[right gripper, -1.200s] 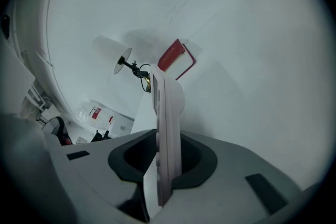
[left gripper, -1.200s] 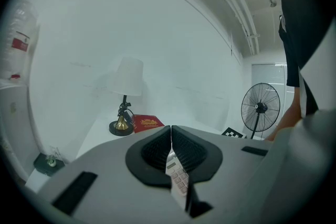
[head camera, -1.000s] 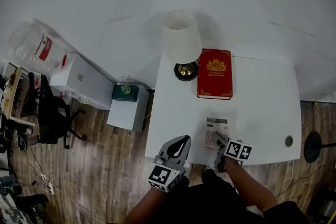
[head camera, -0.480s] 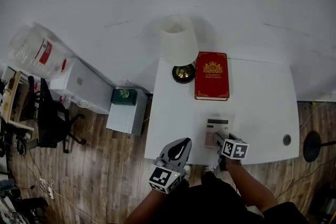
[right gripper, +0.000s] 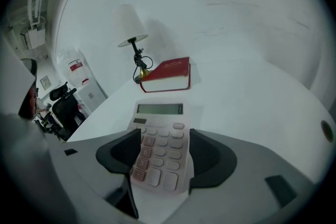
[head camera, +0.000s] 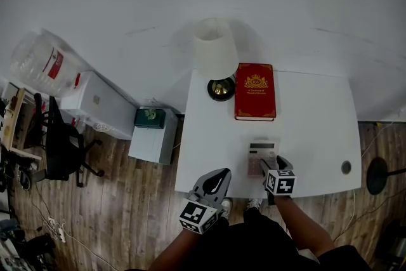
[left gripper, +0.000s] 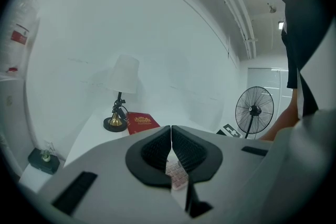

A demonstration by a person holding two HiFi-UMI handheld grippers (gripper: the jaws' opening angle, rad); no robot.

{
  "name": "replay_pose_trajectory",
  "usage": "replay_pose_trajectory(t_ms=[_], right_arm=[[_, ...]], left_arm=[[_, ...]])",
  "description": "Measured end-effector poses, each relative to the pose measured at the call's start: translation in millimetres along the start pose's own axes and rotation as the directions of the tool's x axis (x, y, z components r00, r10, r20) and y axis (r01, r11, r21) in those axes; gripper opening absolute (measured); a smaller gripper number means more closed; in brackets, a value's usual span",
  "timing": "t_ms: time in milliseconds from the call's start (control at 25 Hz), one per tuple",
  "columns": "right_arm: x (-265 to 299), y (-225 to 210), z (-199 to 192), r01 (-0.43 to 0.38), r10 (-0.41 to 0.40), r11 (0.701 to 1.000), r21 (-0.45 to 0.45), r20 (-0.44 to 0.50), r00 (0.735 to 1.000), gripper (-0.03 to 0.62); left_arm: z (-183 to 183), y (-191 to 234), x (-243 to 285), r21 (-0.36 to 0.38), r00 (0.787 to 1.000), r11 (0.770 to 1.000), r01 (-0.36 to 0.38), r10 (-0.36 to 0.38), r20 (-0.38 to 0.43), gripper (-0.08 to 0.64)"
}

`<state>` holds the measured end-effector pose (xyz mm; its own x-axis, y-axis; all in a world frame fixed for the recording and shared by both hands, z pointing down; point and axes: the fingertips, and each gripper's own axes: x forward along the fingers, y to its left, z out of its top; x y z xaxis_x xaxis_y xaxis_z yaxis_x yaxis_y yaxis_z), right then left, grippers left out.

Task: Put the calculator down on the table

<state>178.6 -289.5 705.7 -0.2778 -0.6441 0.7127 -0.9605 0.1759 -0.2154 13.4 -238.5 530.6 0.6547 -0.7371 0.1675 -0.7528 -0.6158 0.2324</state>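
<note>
The right gripper's (right gripper: 164, 153) jaws had just opened wide astride the calculator (right gripper: 158, 126) lying on the worktop (right gripper: 252, 102); the left gripper's (left gripper: 171, 147) jaws stood together, empty.

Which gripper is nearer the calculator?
Right. The right gripper, jaws just opened, straddles the calculator; the left gripper hovers by the table edge, apart, to its left.

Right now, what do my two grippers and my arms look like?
The left gripper and right gripper have grey bodies with black pads. Each carries a cube of black-and-white square markers. No cables show. The forearms are sleeveless, and the clothing is dark.
</note>
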Motion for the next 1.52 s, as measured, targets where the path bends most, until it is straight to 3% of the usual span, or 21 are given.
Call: replay_pose_trajectory(t_ms=[280, 760, 840, 920, 1040, 1160, 1280, 1360, 1520], right_arm=[[-45, 43, 65, -0.088, 0.113, 0.985, -0.149, 0.174, 0.978, 0.285], [-132, 115, 150, -0.212, 0.32, 0.932, -0.294, 0.392, 0.862, 0.101], [-146, 126, 158, -0.203, 0.352, 0.909, -0.364, 0.413, 0.84, 0.029], [-162, 139, 165, -0.184, 0.401, 0.868, -0.462, 0.431, 0.809, 0.018], [-189, 156, 177, -0.075, 0.441, 0.797, -0.6, 0.493, 0.75, 0.017], [-204, 155, 187, -0.031, 0.427, 0.815, -0.579, 0.563, 0.707, 0.017], [-210, 147, 192, -0.012, 0.405, 0.832, -0.555, 0.59, 0.699, 0.017], [-216, 145, 197, 0.023, 0.4, 0.827, -0.561, 0.618, 0.676, 0.017], [-222, 142, 200, 0.049, 0.399, 0.824, -0.564, 0.64, 0.657, 0.017]], left_arm=[[4, -3, 5, 0.012, 1.0, 1.0, 0.028, -0.028, 0.013, 0.02], [17, 11, 11, 0.04, 1.0, 0.999, -0.009, 0.009, 0.023, 0.02], [25, 10, 11, 0.081, 1.0, 0.997, -0.017, 0.015, 0.027, 0.02], [41, 4, 11, 0.117, 0.999, 0.993, -0.014, 0.008, 0.049, 0.02], [53, -3, 12, 0.164, 0.997, 0.986, 0.003, -0.016, 0.078, 0.02], [59, -6, 13, 0.176, 0.996, 0.984, 0.008, -0.024, 0.088, 0.02], [67, -13, 16, 0.15, 0.995, 0.989, 0.011, -0.025, 0.097, 0.02], [60, -15, 17, 0.176, 0.995, 0.984, 0.032, -0.047, 0.086, 0.02], [63, -22, 19, 0.175, 0.994, 0.984, 0.045, -0.061, 0.087, 0.02]])
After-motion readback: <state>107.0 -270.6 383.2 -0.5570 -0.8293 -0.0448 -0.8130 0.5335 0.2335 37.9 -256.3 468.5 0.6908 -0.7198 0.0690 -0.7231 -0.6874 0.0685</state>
